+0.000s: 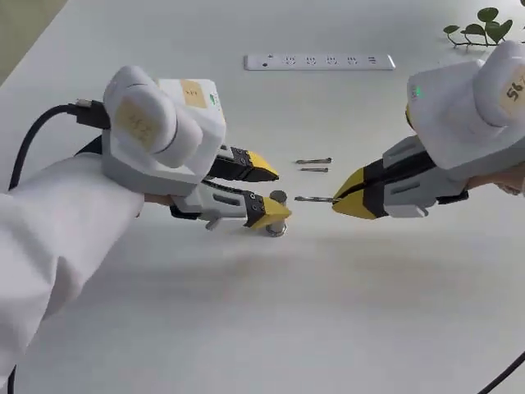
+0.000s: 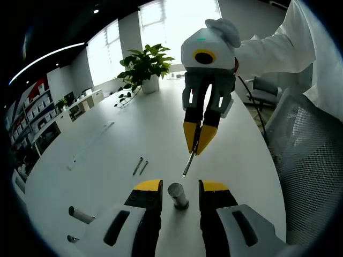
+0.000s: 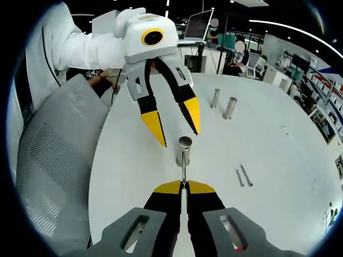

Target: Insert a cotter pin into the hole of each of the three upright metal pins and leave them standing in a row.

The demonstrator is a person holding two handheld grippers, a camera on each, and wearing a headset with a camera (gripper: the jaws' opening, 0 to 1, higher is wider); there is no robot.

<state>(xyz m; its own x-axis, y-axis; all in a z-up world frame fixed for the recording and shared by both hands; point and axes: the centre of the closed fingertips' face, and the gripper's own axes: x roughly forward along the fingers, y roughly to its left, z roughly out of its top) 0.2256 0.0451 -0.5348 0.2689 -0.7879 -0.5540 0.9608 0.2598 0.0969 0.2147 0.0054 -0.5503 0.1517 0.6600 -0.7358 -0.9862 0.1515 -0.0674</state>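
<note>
1. Your right gripper (image 3: 184, 186) has its yellow-tipped jaws pinched shut on the rear end of a thin grey metal cotter pin (image 3: 184, 170). The cotter pin juts straight forward, roughly level with the white tabletop (image 1: 246, 312).
2. The tip sits at the side of a short upright steel cylinder (image 3: 184, 147). Neither the contact nor the cross-hole can be made out.
3. Your left gripper (image 1: 273, 191) has its jaws well apart, straddling that steel cylinder. The left gripper view shows a gap on each side, so it grips nothing.
4. Judgement: close the left gripper gently on the cylinder before you push, or the thrust will likely tip it.
5. Line the cotter pin up with the hole's axis and advance slowly. If it stalls, back off and re-aim, since a pin this thin looks easy to bend.
6. Just beyond, two spare cotter pins (image 1: 314, 161) lie side by side.
7. Well apart from the work, two more upright steel cylinders (image 3: 230, 107) stand near each other. They are too small to tell whether they are fitted.
8. Farthest away are a white power strip (image 1: 320, 61) and a green leafy plant (image 1: 484, 25).
</note>
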